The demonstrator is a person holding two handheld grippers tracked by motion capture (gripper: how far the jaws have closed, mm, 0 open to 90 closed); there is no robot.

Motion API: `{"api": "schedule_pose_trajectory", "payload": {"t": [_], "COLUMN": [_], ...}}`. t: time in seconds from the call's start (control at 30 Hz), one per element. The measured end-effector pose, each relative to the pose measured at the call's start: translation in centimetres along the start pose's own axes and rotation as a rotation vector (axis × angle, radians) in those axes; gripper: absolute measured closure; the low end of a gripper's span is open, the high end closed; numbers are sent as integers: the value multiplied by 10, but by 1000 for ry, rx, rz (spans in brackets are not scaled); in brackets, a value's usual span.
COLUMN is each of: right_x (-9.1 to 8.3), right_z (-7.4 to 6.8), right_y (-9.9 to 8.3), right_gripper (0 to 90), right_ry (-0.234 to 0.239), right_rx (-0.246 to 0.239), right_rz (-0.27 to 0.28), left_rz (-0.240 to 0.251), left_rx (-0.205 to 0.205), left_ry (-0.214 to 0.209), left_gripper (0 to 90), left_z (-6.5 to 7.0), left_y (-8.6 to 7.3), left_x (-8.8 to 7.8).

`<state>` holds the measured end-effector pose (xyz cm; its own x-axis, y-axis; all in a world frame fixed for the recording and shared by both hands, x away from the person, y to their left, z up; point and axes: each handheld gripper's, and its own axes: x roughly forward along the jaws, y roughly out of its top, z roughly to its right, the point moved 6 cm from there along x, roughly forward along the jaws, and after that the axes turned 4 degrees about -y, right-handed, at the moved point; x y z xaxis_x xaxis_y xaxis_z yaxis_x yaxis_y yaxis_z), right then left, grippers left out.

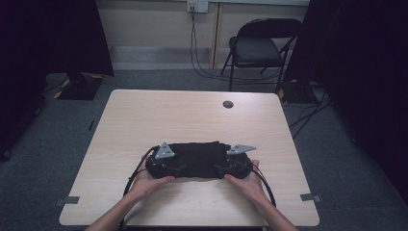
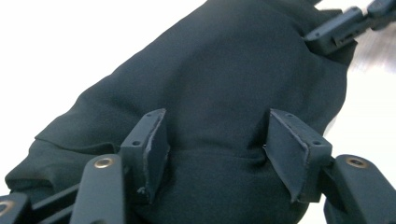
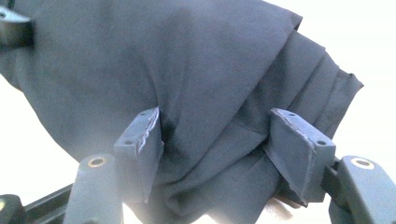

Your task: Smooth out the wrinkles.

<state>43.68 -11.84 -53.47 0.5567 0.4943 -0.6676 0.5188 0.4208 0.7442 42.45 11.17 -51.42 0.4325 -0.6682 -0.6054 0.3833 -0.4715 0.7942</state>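
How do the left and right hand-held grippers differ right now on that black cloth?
The left hand-held gripper sits at the left end of the black cloth, the right hand-held gripper at its right end. The left one's jaws straddle a smooth, rounded fold; the right one's straddle bunched, layered pleats. Both stand open over the cloth, low on the table, each with a grey plate on top.

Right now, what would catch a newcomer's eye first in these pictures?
A folded black cloth lies on the near half of the pale wooden table. The left gripper and the right gripper sit at its two ends, open fingers astride the fabric. Behind the table stands a black folding chair.
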Motion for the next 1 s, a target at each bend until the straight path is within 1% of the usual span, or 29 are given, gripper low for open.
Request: {"api": "schedule_pose_trajectory", "payload": {"t": [0.07,0.1,0.13,0.17,0.2,0.23,0.27,0.37,0.43,0.5,0.53,0.57,0.6,0.63,0.67,0.7,0.73,0.77,0.83,0.9,0.93,0.97,1.0], "right_x": [-2,-3,-5,-8,-11,-14,-18,-29,-35,-43,-48,-53,-58,-63,-67,-74,-77,-82,-90,-96,-99,-102,-103], "right_z": [-1,-1,0,1,2,3,3,6,7,7,7,7,8,9,10,13,15,18,25,36,43,53,61], "right_y": [-1,-1,0,1,2,3,3,6,8,9,10,11,11,11,10,8,6,4,-4,-14,-19,-27,-33], "right_gripper": [358,357,349,337,326,323,320,310,303,302,302,300,298,297,289,285,280,272,262,245,238,228,226], "right_ry": [-8,0,13,30,40,45,46,43,47,44,53,50,42,36,25,5,-2,-10,-38,-68,-88,-117,-149], "right_rx": [-6,3,28,53,70,81,92,106,116,133,150,153,154,155,151,142,144,151,163,178,192,205,205], "right_rz": [11,16,17,23,25,31,35,58,71,90,109,123,130,138,144,147,152,158,158,142,131,116,108], "left_rz": [31,44,44,42,46,48,54,56,52,50,62,72,72,75,71,69,63,50,26,6,-10,-12,-21], "left_rx": [-36,-56,-70,-73,-69,-65,-65,-59,-79,-72,-75,-84,-84,-98,-106,-114,-123,-148,-169,-198,-228,-234,-246], "left_ry": [-26,-44,-62,-62,-61,-64,-55,-46,-53,-38,-33,-31,-24,-16,2,17,41,61,90,117,131,146,159], "left_gripper": [373,369,360,359,359,350,345,333,320,314,315,315,315,315,315,315,315,315,315,314,310,307,306], "left_z": [-2,-2,-2,-3,-3,-3,-3,-5,-4,-3,-4,-5,-8,-10,-15,-18,-23,-29,-39,-50,-57,-63,-68], "left_y": [2,3,4,4,5,4,4,1,-2,-5,-6,-7,-9,-10,-14,-17,-22,-29,-38,-47,-52,-55,-58], "left_x": [-4,-7,-11,-16,-21,-27,-33,-47,-54,-63,-67,-72,-76,-80,-85,-88,-92,-95,-100,-104,-106,-107,-108]}}
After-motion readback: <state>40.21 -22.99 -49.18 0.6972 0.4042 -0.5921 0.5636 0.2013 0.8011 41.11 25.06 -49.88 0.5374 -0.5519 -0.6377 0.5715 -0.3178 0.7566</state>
